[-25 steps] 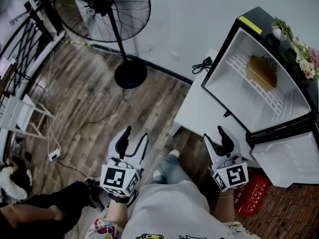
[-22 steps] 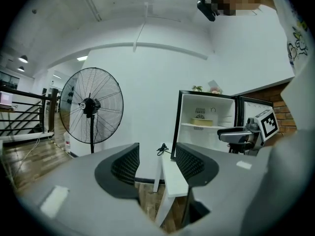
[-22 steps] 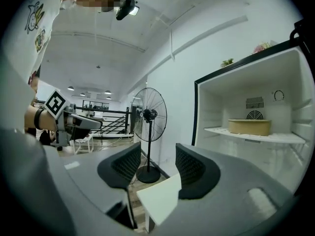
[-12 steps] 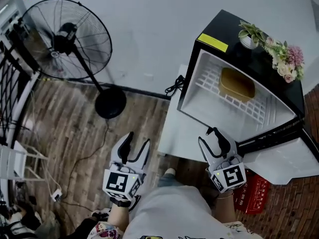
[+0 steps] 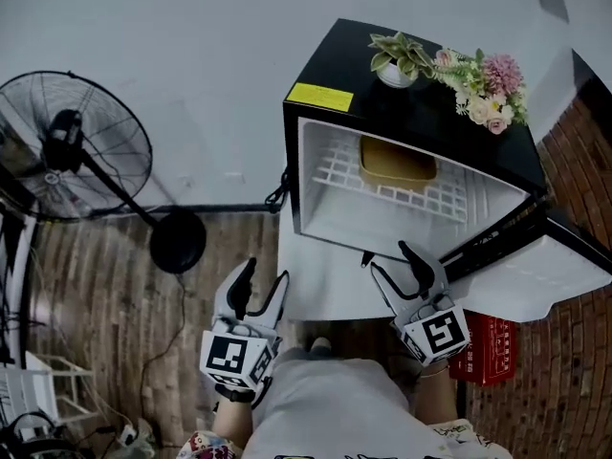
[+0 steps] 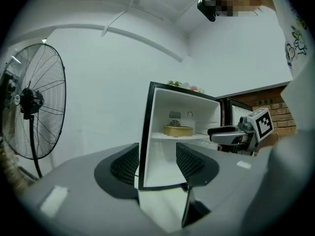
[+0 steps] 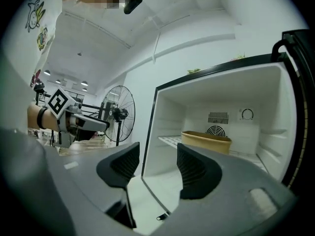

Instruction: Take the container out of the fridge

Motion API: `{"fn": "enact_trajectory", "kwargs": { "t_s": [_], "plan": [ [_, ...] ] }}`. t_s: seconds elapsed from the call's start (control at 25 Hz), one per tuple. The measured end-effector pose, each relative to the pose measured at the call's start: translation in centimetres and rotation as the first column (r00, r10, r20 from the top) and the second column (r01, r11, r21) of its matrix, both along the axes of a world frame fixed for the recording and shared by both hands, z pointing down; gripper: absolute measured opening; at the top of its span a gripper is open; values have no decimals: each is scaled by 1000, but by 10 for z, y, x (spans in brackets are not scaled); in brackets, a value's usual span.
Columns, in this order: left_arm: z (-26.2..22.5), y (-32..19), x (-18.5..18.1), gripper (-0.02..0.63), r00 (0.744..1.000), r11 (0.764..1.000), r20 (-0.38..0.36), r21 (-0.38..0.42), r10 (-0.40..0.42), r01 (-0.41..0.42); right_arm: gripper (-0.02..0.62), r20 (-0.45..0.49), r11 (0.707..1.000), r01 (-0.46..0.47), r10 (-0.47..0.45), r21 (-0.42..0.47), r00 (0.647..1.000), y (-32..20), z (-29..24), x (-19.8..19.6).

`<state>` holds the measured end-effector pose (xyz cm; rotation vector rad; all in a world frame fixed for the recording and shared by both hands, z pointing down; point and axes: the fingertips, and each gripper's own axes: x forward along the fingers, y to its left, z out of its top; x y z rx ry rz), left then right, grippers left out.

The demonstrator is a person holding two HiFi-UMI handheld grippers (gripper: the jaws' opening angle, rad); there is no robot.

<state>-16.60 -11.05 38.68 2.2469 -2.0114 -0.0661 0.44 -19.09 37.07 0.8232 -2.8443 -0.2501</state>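
A tan container (image 5: pixel 397 163) sits on the white wire shelf inside the open black mini fridge (image 5: pixel 421 113). It also shows deep in the fridge in the left gripper view (image 6: pixel 178 130) and the right gripper view (image 7: pixel 205 141). My left gripper (image 5: pixel 265 273) is open and empty, in front of the fridge's lower left corner; from its own camera the left gripper (image 6: pixel 156 163) has nothing between its fingers. My right gripper (image 5: pixel 390 258) is open and empty just below the fridge opening, and the right gripper (image 7: pixel 156 168) points into the fridge, well short of the container.
The fridge door (image 5: pixel 545 275) hangs open at the right. A potted plant and flowers (image 5: pixel 469 70) stand on the fridge top. The fridge rests on a white table (image 5: pixel 320 290). A standing fan (image 5: pixel 72 151) is at the left, a red box (image 5: pixel 488 350) by the right gripper.
The view has swung toward the fridge, which now sits centred ahead. Both grippers are closer to the fridge opening. The right jaws stand slightly wider apart.
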Motion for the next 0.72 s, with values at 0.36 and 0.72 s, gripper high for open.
{"fn": "enact_trajectory", "kwargs": {
  "t_s": [0.36,0.72],
  "plan": [
    [-8,-36,25,232,984,984,12,14,177,-178,233,-5,993,-121,121,-4,993,1,0,23],
    [-5,-50,34,232,958,958,11,-8,285,-285,233,-17,974,-224,224,-12,974,2,5,34]
  ]
}}
